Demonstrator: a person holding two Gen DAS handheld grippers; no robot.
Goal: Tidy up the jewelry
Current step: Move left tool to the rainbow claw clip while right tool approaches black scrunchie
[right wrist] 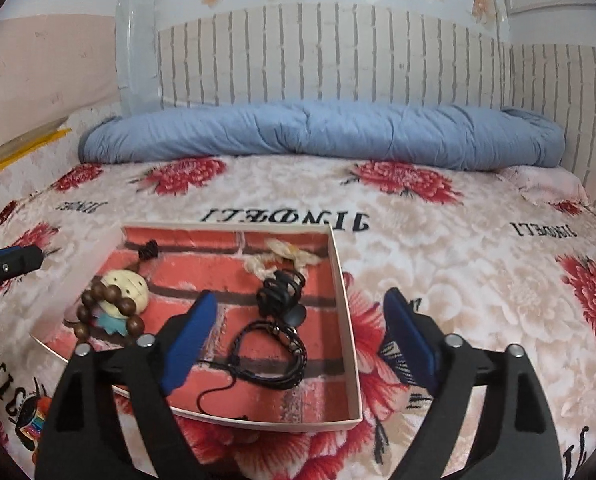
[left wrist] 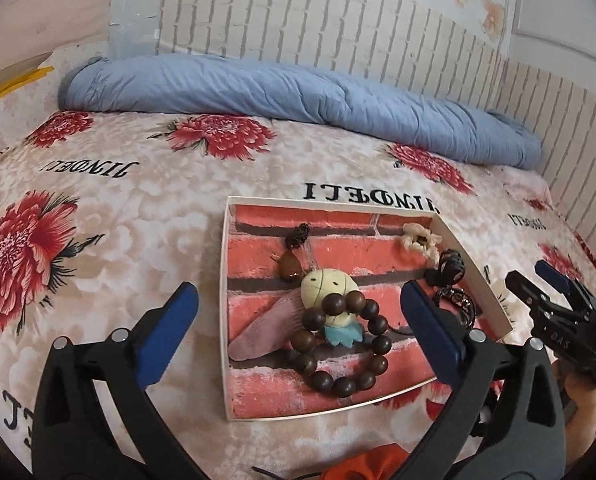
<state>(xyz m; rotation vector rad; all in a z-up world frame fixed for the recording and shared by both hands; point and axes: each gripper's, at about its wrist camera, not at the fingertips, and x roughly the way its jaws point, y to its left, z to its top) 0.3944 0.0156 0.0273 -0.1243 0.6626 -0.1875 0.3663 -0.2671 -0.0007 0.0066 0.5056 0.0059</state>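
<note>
A shallow white box [left wrist: 225,280] [right wrist: 348,320] with a red brick-print floor lies on the bed. In it are a brown bead bracelet [left wrist: 340,344] [right wrist: 98,312], a cream round pendant [left wrist: 326,286] [right wrist: 128,286], a brown drop pendant [left wrist: 291,267], a cream flower piece [left wrist: 418,240] [right wrist: 282,258], a black hair claw [right wrist: 278,296] and a black cord necklace [right wrist: 274,354]. My left gripper [left wrist: 298,328] is open above the bracelet, empty. My right gripper [right wrist: 300,332] is open over the box's right side near the black cord, empty; it also shows in the left wrist view [left wrist: 538,284].
The bed has a cream sheet with red flowers [left wrist: 110,200]. A rolled blue quilt [left wrist: 298,92] [right wrist: 318,132] lies along the brick-pattern wall. An orange item [left wrist: 362,464] sits at the near edge. A small colourful spool [right wrist: 32,420] lies left of the box.
</note>
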